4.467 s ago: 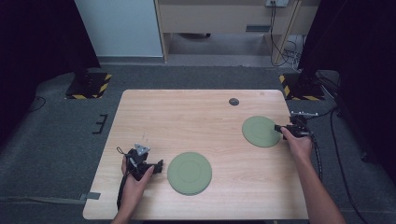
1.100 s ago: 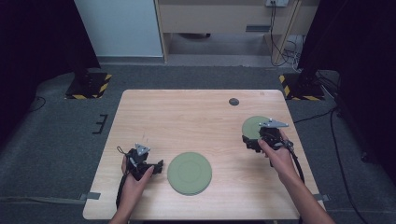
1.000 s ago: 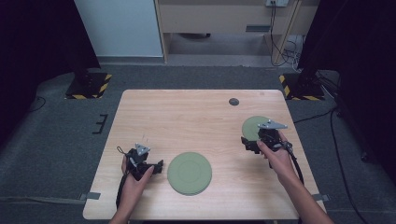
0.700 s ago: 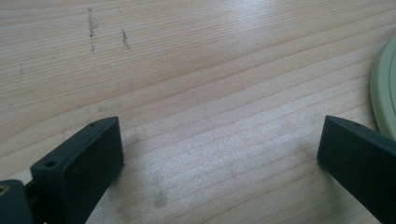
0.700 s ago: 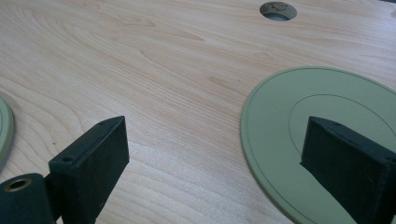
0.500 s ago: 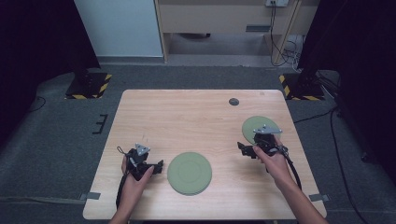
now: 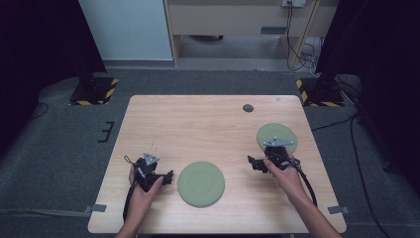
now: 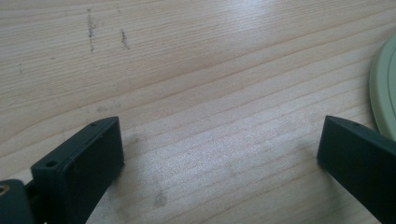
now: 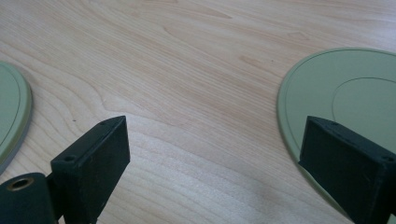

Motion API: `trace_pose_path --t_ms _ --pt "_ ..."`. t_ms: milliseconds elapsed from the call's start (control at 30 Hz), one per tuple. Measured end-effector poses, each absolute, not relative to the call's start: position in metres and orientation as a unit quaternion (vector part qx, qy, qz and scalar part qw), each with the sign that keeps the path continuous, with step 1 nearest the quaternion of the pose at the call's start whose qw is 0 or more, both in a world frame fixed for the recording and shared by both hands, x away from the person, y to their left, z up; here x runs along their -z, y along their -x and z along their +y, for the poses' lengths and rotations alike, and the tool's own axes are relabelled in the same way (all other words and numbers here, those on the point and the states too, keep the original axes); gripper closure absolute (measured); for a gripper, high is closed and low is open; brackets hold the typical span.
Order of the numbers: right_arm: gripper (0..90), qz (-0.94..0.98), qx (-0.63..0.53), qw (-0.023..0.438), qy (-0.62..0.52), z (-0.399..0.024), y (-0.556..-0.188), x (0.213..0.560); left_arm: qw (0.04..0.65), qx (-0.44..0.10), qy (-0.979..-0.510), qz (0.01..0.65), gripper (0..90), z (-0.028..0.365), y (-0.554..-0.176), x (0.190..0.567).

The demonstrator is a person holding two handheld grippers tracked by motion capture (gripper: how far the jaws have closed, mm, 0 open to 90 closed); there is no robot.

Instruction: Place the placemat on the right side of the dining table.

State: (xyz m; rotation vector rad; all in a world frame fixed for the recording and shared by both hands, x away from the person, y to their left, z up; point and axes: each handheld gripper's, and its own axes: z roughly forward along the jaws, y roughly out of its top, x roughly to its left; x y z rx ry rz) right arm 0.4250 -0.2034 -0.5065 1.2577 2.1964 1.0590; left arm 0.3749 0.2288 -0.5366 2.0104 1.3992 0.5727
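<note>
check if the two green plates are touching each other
Apart. The high view shows bare table between the near plate and the far plate.

Smaller green plate (image 7: 278, 135): near rim hidden under right gripper (image 7: 256, 163) in high view | same plate (image 9: 348, 116) cut by right gripper view's right edge | larger green plate (image 8: 385, 88) cut to a sliver at left gripper view's right edge | dark disc (image 7: 248, 108) on table (image 7: 198, 124): too small to identify
</note>
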Motion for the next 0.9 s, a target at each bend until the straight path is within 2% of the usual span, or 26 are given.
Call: trace_pose_path --t_ms 600,900 --pt "8.4 0.789 -0.385 0.166 -0.449 -0.165 -0.422 0.521 0.309 -0.216 -0.761 0.528 0.0 0.229 -0.375 0.537" --pt "8.1 0.775 -0.382 0.183 -0.470 -0.144 -0.433 0.528 0.309 -0.216 -0.762 0.527 0.0 0.229 -0.374 0.537"
